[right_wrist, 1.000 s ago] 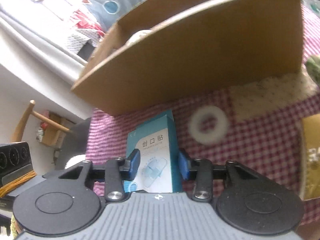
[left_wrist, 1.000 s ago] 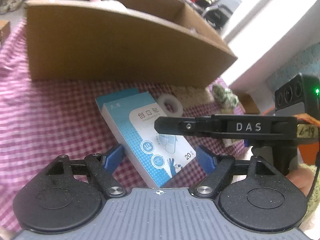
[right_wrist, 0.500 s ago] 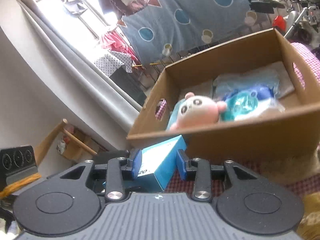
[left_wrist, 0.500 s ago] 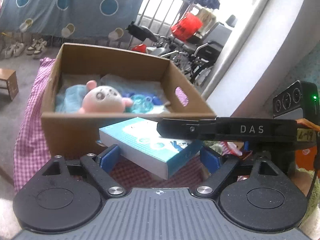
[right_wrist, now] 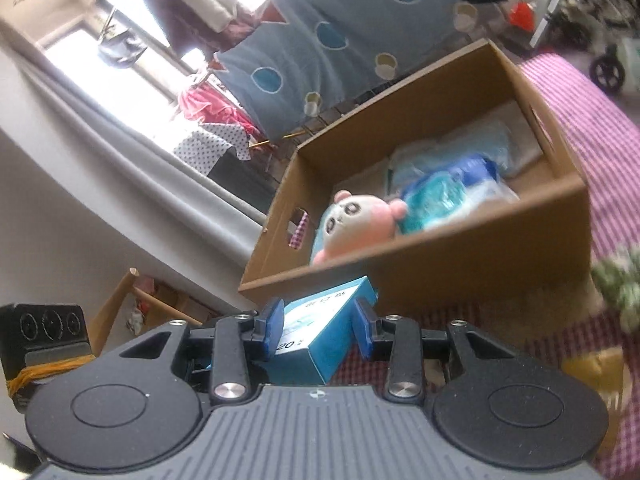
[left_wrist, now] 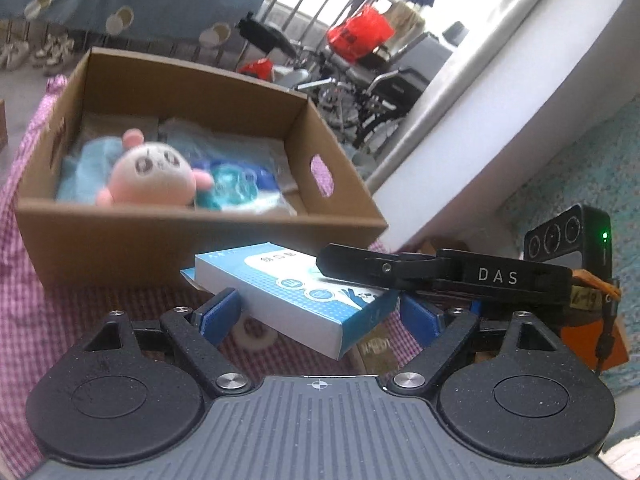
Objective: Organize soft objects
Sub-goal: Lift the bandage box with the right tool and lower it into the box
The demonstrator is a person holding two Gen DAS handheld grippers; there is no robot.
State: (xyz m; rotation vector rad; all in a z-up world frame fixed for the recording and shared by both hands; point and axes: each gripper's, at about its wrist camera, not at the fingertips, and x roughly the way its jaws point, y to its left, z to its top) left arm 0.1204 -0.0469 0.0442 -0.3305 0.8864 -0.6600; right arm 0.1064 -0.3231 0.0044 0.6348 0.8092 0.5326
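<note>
My right gripper (right_wrist: 320, 326) is shut on a blue and white bandage box (right_wrist: 320, 330) and holds it in the air, just in front of the cardboard box (right_wrist: 460, 260). In the left wrist view the same bandage box (left_wrist: 292, 292) hangs between my open left gripper's (left_wrist: 320, 312) fingers without touching them, with the right gripper's black finger (left_wrist: 380, 266) across it. The cardboard box (left_wrist: 180, 240) holds a pink and white plush (left_wrist: 154, 178), blue cloths and a plastic pack (left_wrist: 232, 188).
A pink checked cloth (left_wrist: 48, 320) covers the table. A white tape roll (left_wrist: 256, 330) lies on it below the bandage box. A green soft object (right_wrist: 620, 284) lies at the right. A white wall and wheelchairs stand beyond.
My right gripper has lifted the bandage box off the cloth to the height of the cardboard box's rim. Both cameras have risen and now look into the box.
</note>
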